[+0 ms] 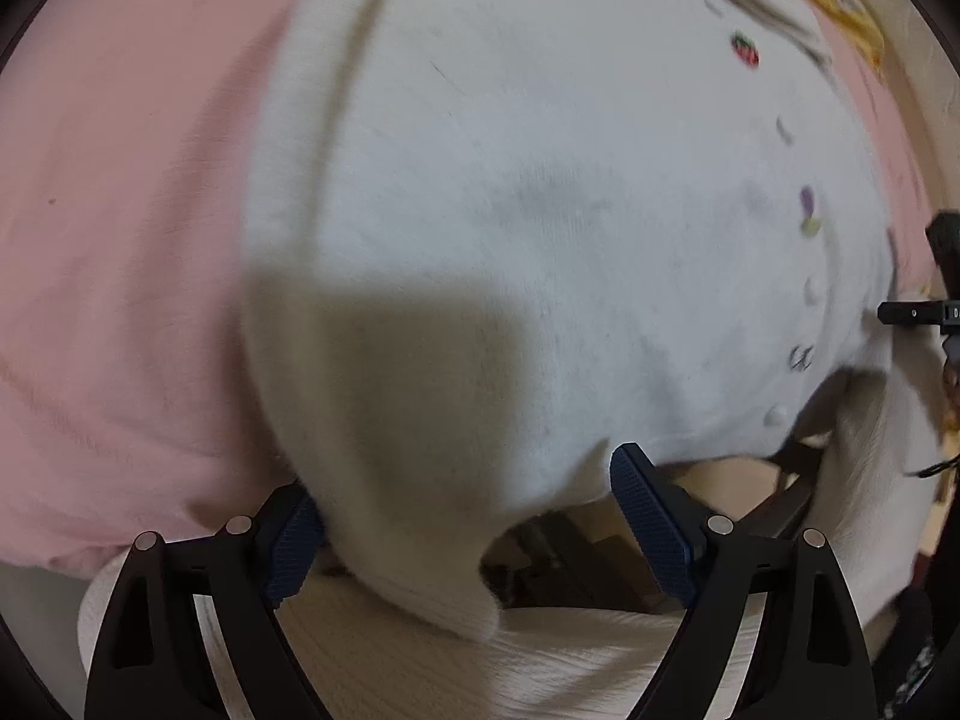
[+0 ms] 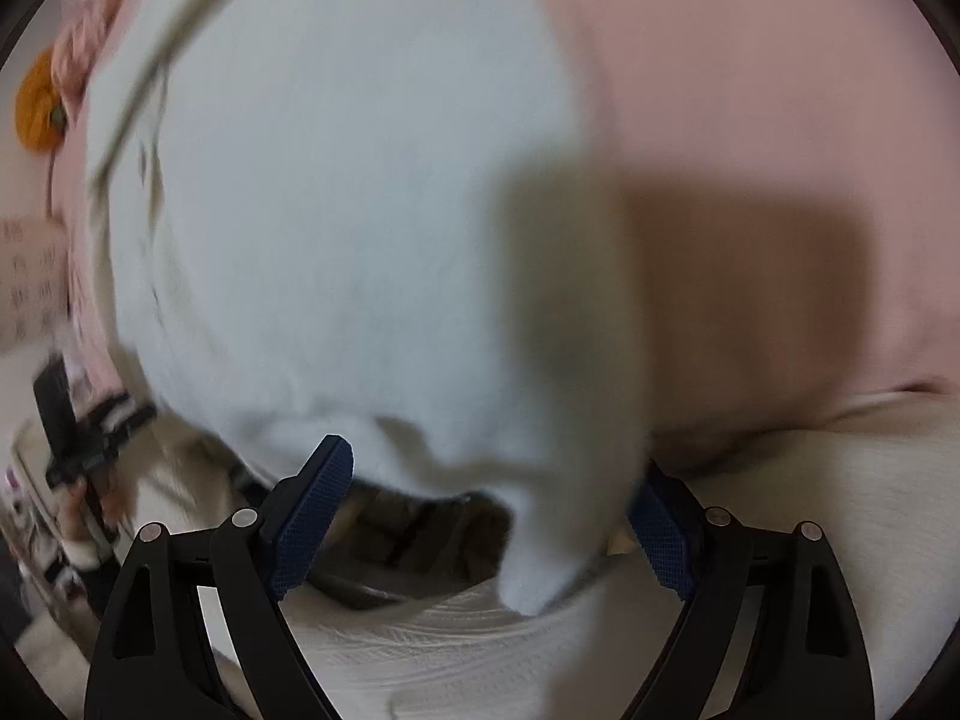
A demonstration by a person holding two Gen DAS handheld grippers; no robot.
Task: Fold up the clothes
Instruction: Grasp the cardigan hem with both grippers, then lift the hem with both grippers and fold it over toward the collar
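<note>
Two grippers hang over a white knitted cardigan [image 1: 540, 192] spread on a pink sheet [image 1: 120, 240], its hem drooping over the sheet's near edge. We see the left gripper [image 1: 474, 534] with its blue-padded fingers [image 1: 651, 525] spread wide; the hem's left corner hangs down between them, brushing the left pad, clamped by neither. Small embroidered fruits, a strawberry [image 1: 745, 50] among them, and pale buttons [image 1: 814, 288] run along the cardigan's right side. From the right wrist, we see the right gripper [image 2: 486, 528] likewise parted, the hem's right corner [image 2: 540, 570] dangling between its pads. The picture is blurred. At its left edge the other handheld gripper [image 2: 78, 426] shows dark.
</note>
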